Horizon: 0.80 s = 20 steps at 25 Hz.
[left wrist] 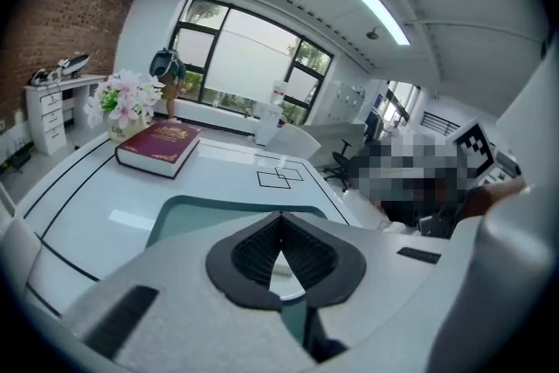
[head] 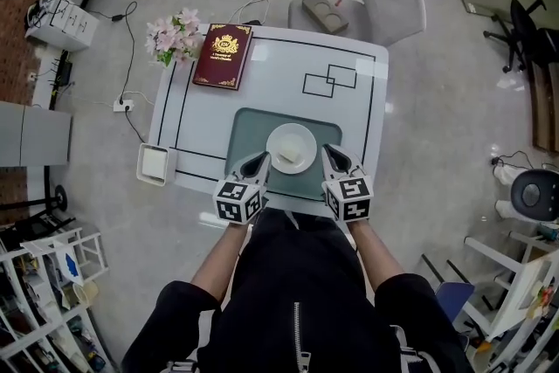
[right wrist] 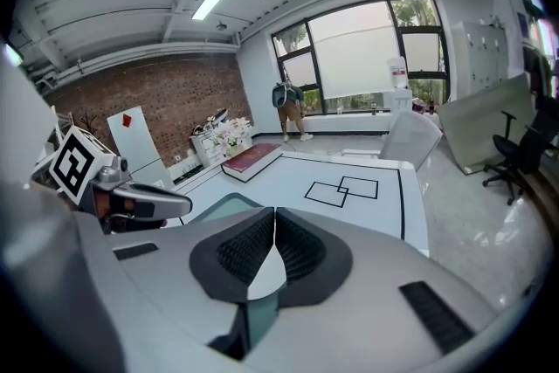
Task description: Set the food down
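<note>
A white plate [head: 292, 144] rests on a teal mat [head: 249, 131] near the table's front edge, with a small pale piece of food [head: 286, 157] on it. In the head view my left gripper [head: 261, 158] is just left of the plate and my right gripper [head: 328, 151] is just right of it, both close to the rim but apart from it. In the left gripper view the left gripper [left wrist: 279, 218] has its tips together and nothing between them. The right gripper [right wrist: 274, 214] looks the same. A bit of white plate [right wrist: 262, 273] shows below the tips.
A dark red book [head: 224, 55] and a bunch of pink flowers [head: 175, 35] lie at the table's far left. Two black outlined squares [head: 329, 80] mark the far right. A small white box [head: 155, 163] hangs at the left edge. A white chair [head: 384, 0] stands beyond the table.
</note>
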Tool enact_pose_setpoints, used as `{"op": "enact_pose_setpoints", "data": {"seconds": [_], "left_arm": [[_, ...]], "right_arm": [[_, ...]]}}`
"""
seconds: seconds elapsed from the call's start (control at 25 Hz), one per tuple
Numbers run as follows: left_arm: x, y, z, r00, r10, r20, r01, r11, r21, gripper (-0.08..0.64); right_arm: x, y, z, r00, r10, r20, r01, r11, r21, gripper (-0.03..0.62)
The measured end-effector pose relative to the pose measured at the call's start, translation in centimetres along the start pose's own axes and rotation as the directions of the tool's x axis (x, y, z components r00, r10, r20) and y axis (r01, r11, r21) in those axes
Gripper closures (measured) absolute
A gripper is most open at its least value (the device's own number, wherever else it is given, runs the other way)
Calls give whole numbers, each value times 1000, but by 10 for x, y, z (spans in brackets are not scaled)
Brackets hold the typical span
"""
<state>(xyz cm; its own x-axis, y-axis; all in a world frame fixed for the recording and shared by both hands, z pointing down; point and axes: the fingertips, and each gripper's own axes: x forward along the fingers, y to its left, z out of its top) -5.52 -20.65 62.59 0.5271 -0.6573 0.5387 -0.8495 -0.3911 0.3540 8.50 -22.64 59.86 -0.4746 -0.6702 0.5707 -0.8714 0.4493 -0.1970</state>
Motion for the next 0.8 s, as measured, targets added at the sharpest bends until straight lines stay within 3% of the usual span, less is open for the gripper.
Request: {"op": "enact_pose_setpoints", "data": {"seconds": [0.36, 0.8], "left_arm": [[-25, -31, -3, 998, -59, 23, 53, 978, 201, 555], [-86, -42, -9, 988, -120, 95, 96, 969, 230, 555]], "right_arm": [[-22, 33, -3, 995, -80, 59, 80, 997, 5, 583], [-58, 100, -17, 986, -111, 122, 114, 993, -18, 583]]}}
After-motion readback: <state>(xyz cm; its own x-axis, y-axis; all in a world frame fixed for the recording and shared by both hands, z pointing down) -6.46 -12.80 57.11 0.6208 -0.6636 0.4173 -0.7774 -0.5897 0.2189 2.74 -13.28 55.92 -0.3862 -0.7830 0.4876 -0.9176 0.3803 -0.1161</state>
